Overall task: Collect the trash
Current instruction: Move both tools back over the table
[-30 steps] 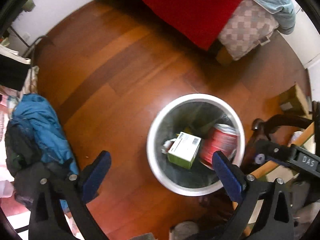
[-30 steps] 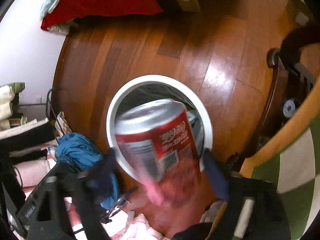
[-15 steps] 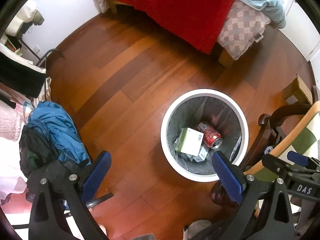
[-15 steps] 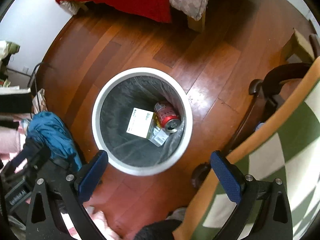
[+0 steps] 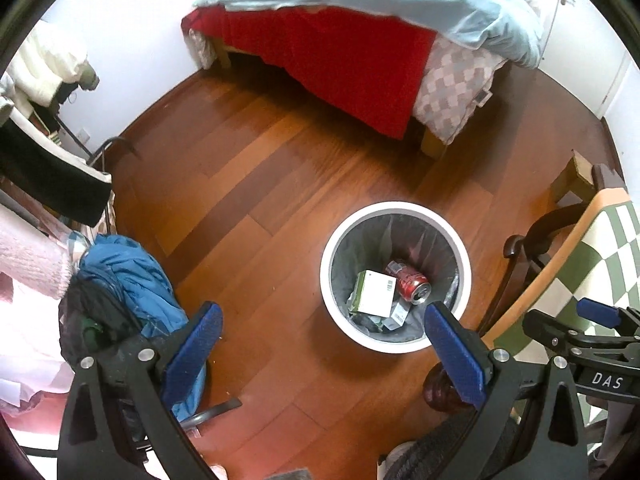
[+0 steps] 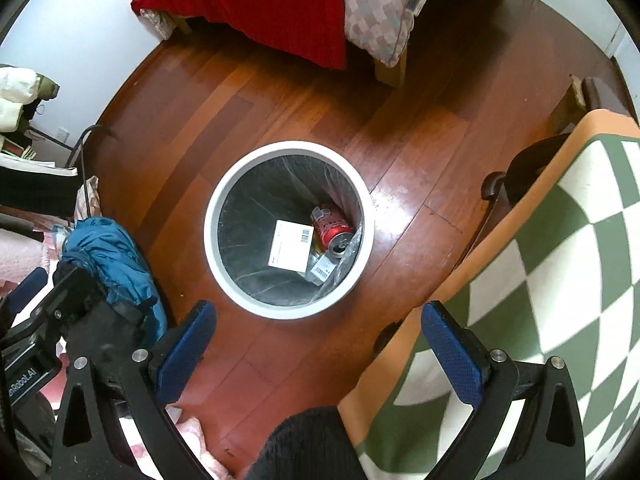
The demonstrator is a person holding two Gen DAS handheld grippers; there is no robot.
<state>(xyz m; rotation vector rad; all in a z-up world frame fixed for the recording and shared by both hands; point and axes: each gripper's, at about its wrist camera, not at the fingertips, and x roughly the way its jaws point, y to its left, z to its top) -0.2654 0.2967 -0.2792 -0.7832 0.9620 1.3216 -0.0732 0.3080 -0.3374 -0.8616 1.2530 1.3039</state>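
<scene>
now the right gripper [image 6: 316, 344] and left gripper [image 5: 320, 344] hang wide apart, empty. both sit above the trash bin [image 6: 224, 276] (right one nearer), red can [image 6: 334, 230] inside.

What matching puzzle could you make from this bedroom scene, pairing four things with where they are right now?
Things:
1. red can
2. blue jacket
3. red blanket
4. white box

Places:
A. hanging over the side of the bed
B. lying on its side in the bin, open end up, right of the box
C. heaped at the left edge of the floor
D. flat in the bin, barcode face up

Pairs: 1-B, 2-C, 3-A, 4-D
</scene>
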